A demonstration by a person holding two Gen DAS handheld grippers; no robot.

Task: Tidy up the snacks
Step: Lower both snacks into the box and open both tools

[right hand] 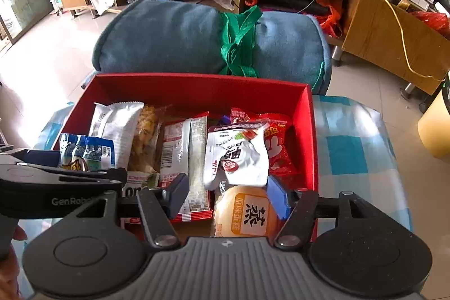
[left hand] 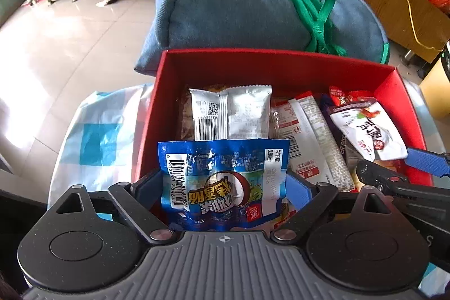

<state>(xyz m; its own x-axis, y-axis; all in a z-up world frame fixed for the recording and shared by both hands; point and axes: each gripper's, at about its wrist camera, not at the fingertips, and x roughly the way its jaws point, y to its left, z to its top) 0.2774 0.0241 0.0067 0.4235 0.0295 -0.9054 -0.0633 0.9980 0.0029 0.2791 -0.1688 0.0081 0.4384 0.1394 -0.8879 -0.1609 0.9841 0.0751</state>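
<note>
A red box on a checked cloth holds several snack packets. My left gripper is over the box's near left corner. A blue sausage packet stands flat between its wide jaws, which do not squeeze it. My right gripper is open over the box's right part. A white packet, blurred, lies just beyond its blue pads, free of them. Beneath sits a yellow cake pack. A silver packet lies further back.
A rolled blue cushion tied with a green strap lies right behind the box. The blue-and-white checked cloth covers the table on both sides. Wooden cabinets with cables stand beyond the tiled floor. A yellow object sits far right.
</note>
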